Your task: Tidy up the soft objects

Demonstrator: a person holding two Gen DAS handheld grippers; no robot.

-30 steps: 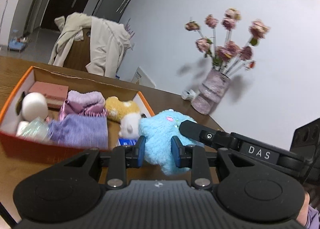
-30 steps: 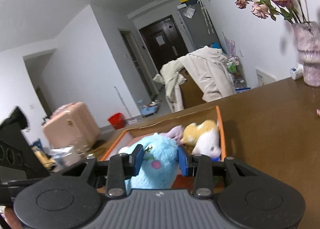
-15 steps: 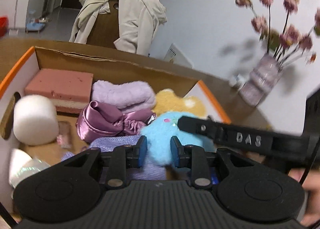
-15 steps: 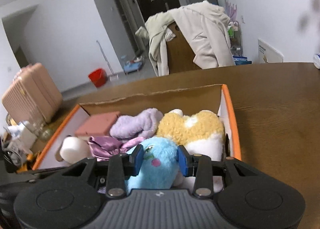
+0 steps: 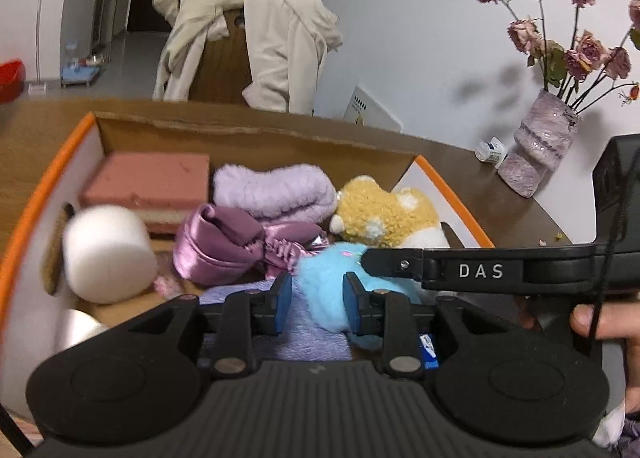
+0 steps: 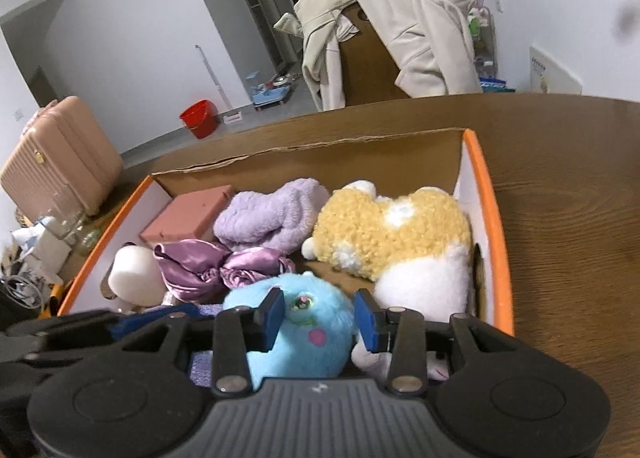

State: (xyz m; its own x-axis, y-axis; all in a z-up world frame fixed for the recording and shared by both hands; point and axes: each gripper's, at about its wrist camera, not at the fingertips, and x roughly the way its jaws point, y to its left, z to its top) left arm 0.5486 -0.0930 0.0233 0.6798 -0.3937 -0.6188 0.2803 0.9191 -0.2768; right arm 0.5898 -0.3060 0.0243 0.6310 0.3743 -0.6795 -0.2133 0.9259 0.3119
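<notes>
Both of your hand-held grippers have swung in over the orange-rimmed cardboard box since a second ago, carrying the fluffy light-blue plush toy from outside its near wall to above its contents.

Your left hand-held gripper is nearly closed, blue pads pinching the blue fur. Your right hand-held gripper stands a little wider, pads pressed to either side of the toy's face; its finger crosses the left view from three o'clock. A bare hand shows at the right edge there.

The blue plush sits at six o'clock in the box, over a folded lavender knit cloth. At twelve o'clock from it lies a fuzzy lilac rolled towel; at one o'clock, a curly yellow-and-white plush animal. A shiny purple satin scrunchie lies at ten o'clock, a white foam cylinder at nine, a pink sponge block at eleven.

On the wooden surface, at two o'clock in the left view, stands a mottled purple vase of dried pink roses.
</notes>
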